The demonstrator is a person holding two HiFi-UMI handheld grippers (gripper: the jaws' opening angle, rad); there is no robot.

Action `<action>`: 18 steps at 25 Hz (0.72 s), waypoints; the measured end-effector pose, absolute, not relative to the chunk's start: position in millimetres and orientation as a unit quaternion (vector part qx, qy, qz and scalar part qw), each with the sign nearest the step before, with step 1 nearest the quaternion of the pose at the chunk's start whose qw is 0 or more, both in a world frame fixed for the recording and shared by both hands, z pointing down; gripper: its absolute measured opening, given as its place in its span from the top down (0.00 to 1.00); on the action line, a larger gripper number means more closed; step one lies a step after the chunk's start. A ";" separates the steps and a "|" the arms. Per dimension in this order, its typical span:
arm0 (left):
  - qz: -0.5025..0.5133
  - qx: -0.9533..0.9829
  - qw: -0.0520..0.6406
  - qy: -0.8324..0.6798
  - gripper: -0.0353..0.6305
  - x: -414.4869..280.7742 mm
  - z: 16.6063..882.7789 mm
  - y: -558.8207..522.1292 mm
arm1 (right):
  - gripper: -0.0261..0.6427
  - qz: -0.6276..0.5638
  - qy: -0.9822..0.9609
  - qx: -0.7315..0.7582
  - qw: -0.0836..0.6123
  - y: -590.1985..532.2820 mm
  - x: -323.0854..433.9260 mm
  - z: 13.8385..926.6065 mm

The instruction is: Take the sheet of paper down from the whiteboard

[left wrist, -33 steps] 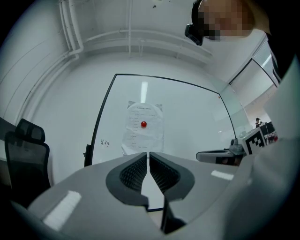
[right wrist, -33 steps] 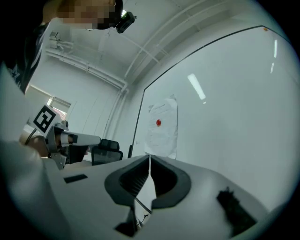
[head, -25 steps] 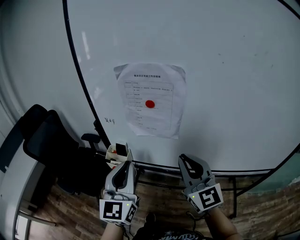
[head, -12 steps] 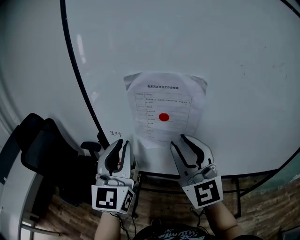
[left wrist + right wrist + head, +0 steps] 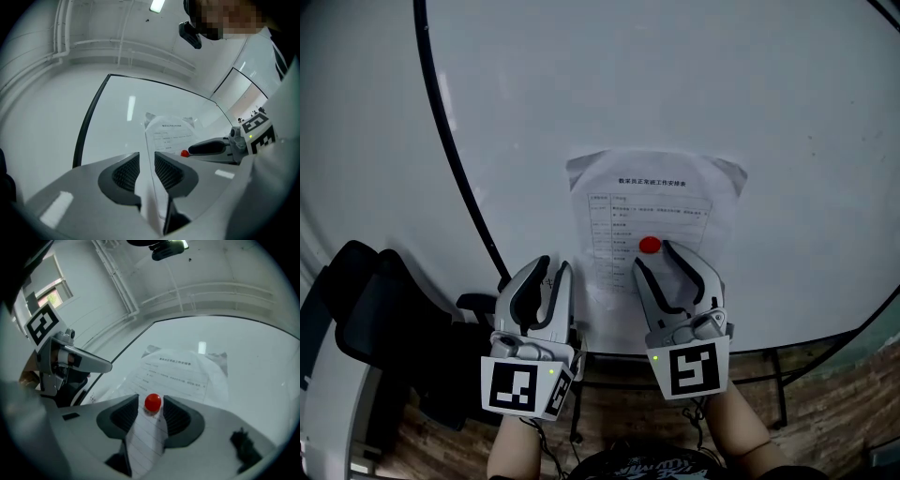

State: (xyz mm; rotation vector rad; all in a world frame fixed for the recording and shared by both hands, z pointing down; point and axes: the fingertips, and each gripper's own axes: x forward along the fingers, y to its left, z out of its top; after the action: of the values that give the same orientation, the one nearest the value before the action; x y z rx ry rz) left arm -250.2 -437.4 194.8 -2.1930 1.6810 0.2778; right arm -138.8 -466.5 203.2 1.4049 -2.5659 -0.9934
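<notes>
While the paper [image 5: 661,211] hangs mid-frame on the whiteboard [image 5: 675,84] under a red magnet [image 5: 650,246], we list both tools released, jaws just opened: right tool [image 5: 654,258] straddling the magnet, left tool [image 5: 553,264] empty at lower left. Risk: magnet off, paper falls uncaught.

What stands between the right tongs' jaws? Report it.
A round red magnet on the white printed paper sheet, ungripped; the right tongs have just been opening. Right gripper view.
</notes>
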 end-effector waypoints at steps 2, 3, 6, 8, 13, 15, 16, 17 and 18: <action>0.101 -0.780 0.192 0.587 0.80 -251.2 186.8 -439.4 | 0.72 -0.332 -0.820 0.466 0.028 -468.0 -141.6 200.6; 0.103 -0.781 0.197 0.583 0.80 -251.3 182.6 -439.9 | 0.72 -0.338 -0.814 0.471 0.029 -468.7 -142.6 199.7; 0.110 -0.786 0.212 0.571 0.80 -249.7 169.2 -440.6 | 0.72 -0.345 -0.803 0.484 0.037 -471.9 -144.9 198.8; 0.117 -0.787 0.229 0.561 0.80 -246.7 157.9 -440.9 | 0.72 -0.347 -0.797 0.493 0.039 -474.1 -144.6 198.1; 0.118 -0.792 0.243 0.548 0.80 -236.9 135.7 -447.6 | 0.74 -0.360 -0.777 0.513 0.054 -477.0 -143.4 199.1; 0.111 -0.790 0.242 0.553 0.80 -237.5 132.0 -452.0 | 0.76 -0.363 -0.774 0.515 0.055 -477.1 -144.6 199.5; 0.108 -0.789 0.244 0.553 0.80 -237.6 130.2 -453.9 | 0.76 -0.364 -0.774 0.516 0.054 -477.0 -145.1 199.3; 0.111 -0.788 0.249 0.552 0.80 -236.8 126.4 -454.9 | 0.76 -0.363 -0.774 0.515 0.052 -476.9 -145.3 199.0; 0.116 -0.788 0.253 0.550 0.80 -235.8 121.8 -455.7 | 0.77 -0.362 -0.776 0.514 0.051 -476.8 -145.2 198.9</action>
State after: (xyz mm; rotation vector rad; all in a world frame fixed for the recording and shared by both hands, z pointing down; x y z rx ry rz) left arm -235.8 -455.7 121.8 -2.1405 1.4937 0.3159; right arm -145.2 -476.8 198.9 1.5646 -2.3615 -1.1033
